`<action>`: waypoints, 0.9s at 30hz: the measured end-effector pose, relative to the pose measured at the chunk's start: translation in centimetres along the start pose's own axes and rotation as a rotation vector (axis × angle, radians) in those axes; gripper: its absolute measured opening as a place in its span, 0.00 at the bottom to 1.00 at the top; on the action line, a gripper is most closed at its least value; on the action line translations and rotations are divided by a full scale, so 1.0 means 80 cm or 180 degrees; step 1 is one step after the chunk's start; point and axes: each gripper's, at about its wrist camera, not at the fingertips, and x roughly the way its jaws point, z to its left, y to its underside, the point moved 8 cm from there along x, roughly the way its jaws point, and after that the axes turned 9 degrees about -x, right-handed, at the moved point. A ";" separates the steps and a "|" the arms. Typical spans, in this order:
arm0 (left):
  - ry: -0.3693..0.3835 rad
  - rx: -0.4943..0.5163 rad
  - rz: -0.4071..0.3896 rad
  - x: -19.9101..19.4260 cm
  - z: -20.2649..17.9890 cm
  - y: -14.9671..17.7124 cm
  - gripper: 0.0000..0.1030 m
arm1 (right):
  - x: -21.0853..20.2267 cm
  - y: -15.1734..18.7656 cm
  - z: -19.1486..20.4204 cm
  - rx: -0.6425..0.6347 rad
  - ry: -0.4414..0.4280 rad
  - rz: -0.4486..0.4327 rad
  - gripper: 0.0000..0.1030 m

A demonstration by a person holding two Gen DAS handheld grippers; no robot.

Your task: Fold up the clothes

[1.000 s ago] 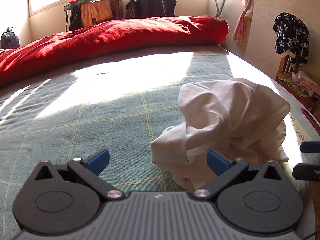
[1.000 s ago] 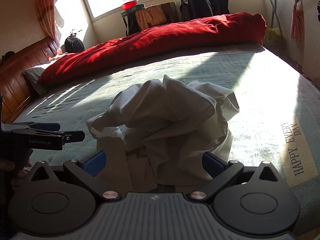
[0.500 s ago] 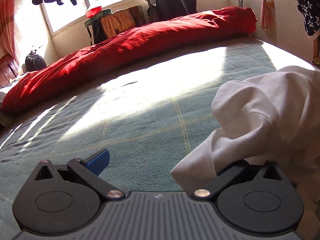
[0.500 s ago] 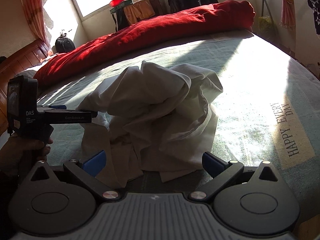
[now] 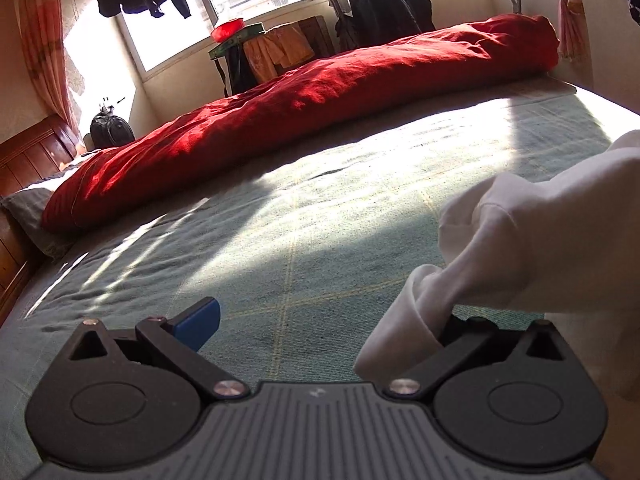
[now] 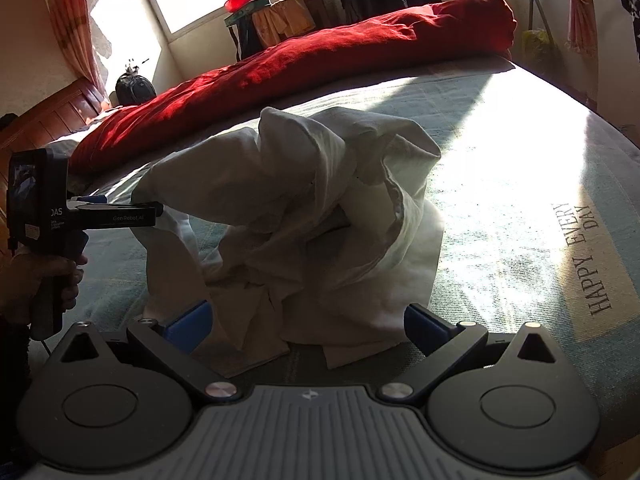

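Left tongs (image 6: 154,213) spread, cloth (image 6: 304,216) draped over one finger to lift an edge — right tongs (image 6: 308,322) gape, waiting.

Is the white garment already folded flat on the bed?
No, the white garment sits in a crumpled heap on the green bedspread, with one edge lifted toward the left tongs.

Hard sunlight pours through the wide window (image 5: 256,12) behind the rolled red quilt (image 5: 304,108), blowing out patches of the green checked bedspread (image 6: 512,128). Near the quilt lies deep shadow. Fisheye edges curve and darken.
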 end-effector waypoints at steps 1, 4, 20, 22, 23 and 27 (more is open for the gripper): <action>0.0010 -0.0011 0.0004 0.000 0.001 0.001 1.00 | 0.000 -0.001 -0.001 0.0004 0.0006 -0.0006 1.00; 0.0053 -0.0035 -0.0015 -0.001 0.003 0.002 1.00 | -0.002 -0.013 -0.002 0.0033 -0.0031 -0.0071 1.00; 0.0336 0.0012 -0.0161 -0.013 0.013 0.000 1.00 | 0.082 -0.087 -0.036 -0.0137 0.0903 0.0080 1.00; 0.0360 0.0015 -0.0157 -0.011 0.014 0.001 1.00 | 0.100 -0.083 -0.043 -0.0300 0.1198 0.0262 1.00; 0.0373 0.0012 -0.0155 -0.011 0.015 0.001 1.00 | 0.103 -0.081 -0.049 -0.0367 0.1343 0.0324 1.00; 0.0420 0.0035 -0.0162 -0.007 0.013 0.001 1.00 | 0.096 -0.078 -0.088 -0.0355 0.1634 0.0423 1.00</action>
